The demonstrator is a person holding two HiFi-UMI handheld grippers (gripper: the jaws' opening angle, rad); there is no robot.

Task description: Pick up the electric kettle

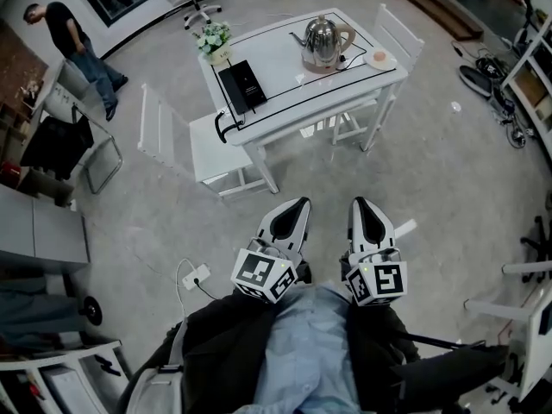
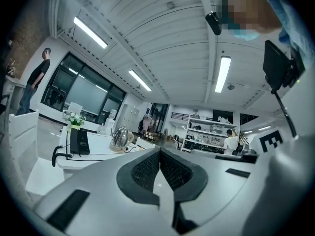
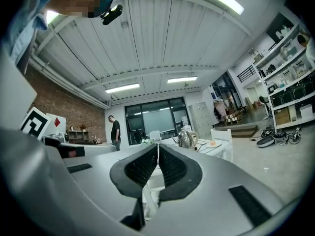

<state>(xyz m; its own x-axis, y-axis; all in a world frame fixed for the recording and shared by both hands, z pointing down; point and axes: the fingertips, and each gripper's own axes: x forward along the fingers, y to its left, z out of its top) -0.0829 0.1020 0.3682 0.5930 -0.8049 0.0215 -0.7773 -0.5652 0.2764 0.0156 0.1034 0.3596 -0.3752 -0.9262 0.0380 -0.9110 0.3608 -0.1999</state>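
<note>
Floor (image 1: 431,171) of bare grey stretches open between us and the near edge of the white table (image 1: 332,102). On that table the electric kettle (image 1: 323,41) stands upright on its round base, toward the far right of the top. Its spout points left and its handle right, and it is well apart from both our grippers.

We hold the left gripper (image 1: 300,205) and the right gripper (image 1: 362,205) side by side in front of our body, both aimed at the table. Each one's own view shows its jaws pressed together pad to pad, with nothing between them.

A black flat device (image 1: 242,86) lies by the table's near left edge, and its cord (image 1: 222,128) loops over that edge. A flower pot (image 1: 214,40) sits at the far left corner. A small dish (image 1: 379,59) rests just beside the kettle at the right edge; what it carries is too small for us to tell.

One white chair (image 1: 203,145) stands pulled out beside the table's near left corner, narrowing that side. Another chair (image 1: 398,34) stands against the far right side. A power strip (image 1: 197,276) lies on the floor near our left gripper. A person (image 1: 73,37) stands well apart at the far left.
</note>
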